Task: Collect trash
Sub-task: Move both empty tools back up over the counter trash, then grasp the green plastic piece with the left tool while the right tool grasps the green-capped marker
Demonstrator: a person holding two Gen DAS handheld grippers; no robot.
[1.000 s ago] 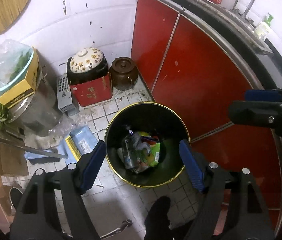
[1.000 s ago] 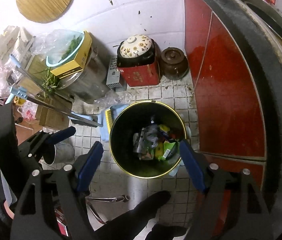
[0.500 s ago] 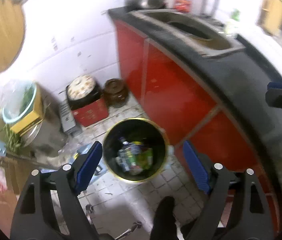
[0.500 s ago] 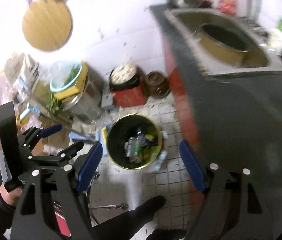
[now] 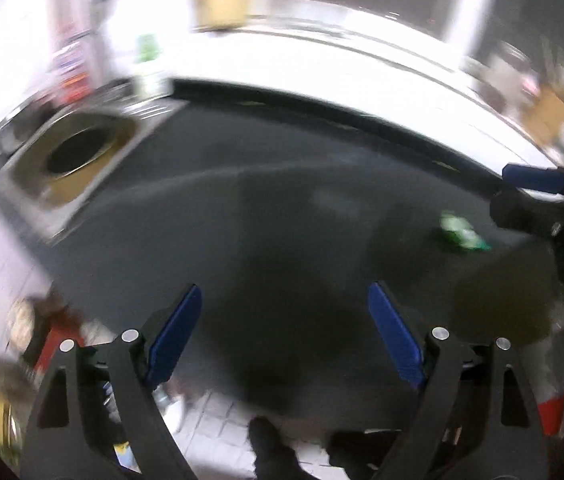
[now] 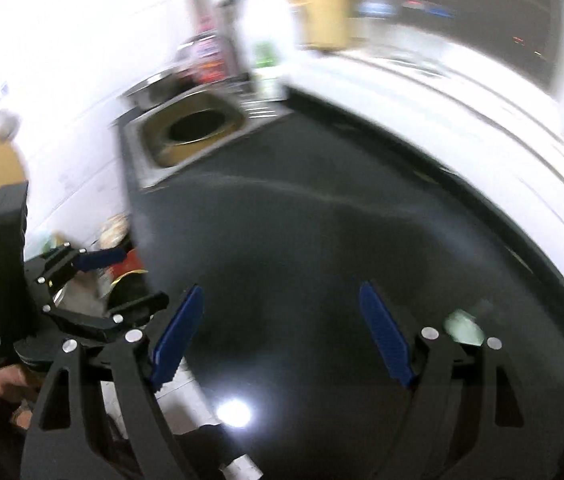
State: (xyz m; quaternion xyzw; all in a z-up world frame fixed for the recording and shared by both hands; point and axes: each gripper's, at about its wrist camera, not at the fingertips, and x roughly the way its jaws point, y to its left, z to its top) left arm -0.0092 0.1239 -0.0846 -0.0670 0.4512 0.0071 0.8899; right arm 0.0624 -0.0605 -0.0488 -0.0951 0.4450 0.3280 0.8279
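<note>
Both views are motion-blurred. My left gripper [image 5: 285,332] hangs open over a dark countertop [image 5: 282,220] with nothing between its blue pads. A crumpled green and white piece of trash [image 5: 461,234] lies on the counter to its right, near a blue pad [image 5: 533,178] of the other gripper. My right gripper [image 6: 282,332] is open and empty too, and the same trash [image 6: 463,326] shows just behind its right finger. The gold-rimmed black bin [image 6: 128,280] peeks out below the counter's left edge, partly behind the left gripper's pad [image 6: 102,258].
A steel sink [image 5: 78,156] with a round basin is set into the counter's far left end, seen also as the sink [image 6: 194,132]. A green bottle [image 5: 148,60] stands behind it. A white wall ledge runs along the back. Tiled floor [image 5: 218,420] and a dark shoe [image 5: 270,440] lie below.
Both grippers have swung up and away from the bin on the floor to above the dark countertop. The bin has left the left wrist view. The left jaws stand slightly wider.
</note>
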